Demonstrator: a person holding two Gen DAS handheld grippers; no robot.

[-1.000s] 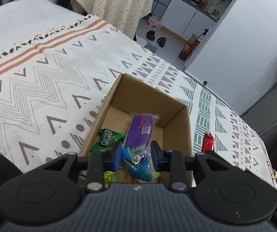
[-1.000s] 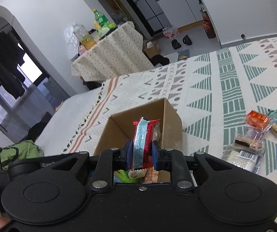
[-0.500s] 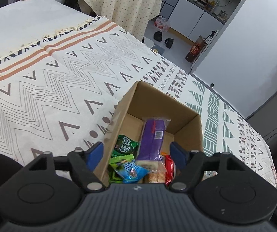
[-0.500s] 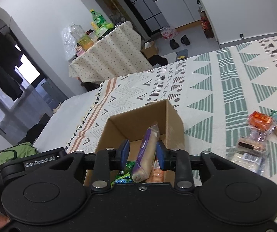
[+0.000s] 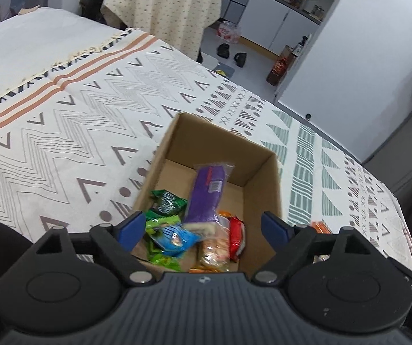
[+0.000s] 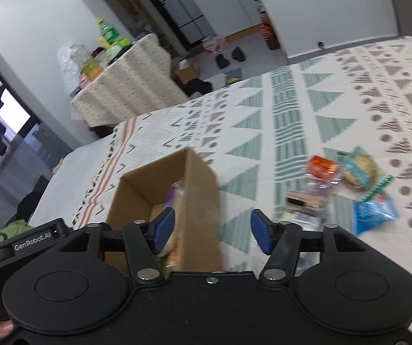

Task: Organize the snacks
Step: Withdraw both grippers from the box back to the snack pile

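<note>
Cardboard box [image 5: 263, 178] partly filled, loose snacks left on the patterned bed cover [image 6: 292, 109].

The box holds a purple pack [image 5: 206, 192] leaning on end, green packets [image 5: 164, 201], a blue packet [image 5: 174, 237], a clear-wrapped biscuit pack [image 5: 214, 247] and a red one [image 5: 236, 237]. Both tools are empty: the left hand-held gripper [image 5: 203, 227] hangs over the box with its jaws spread wide, and the right hand-held gripper [image 6: 211, 231] is likewise spread, beside the box's near wall. To the right of the box a blurred cluster waits: an orange pack [image 6: 321, 166], a round biscuit pack [image 6: 360, 169], a blue bag [image 6: 374, 211] and a dark-and-clear wrapped bar [image 6: 303, 201]. By my reading, roughly half remains.
</note>
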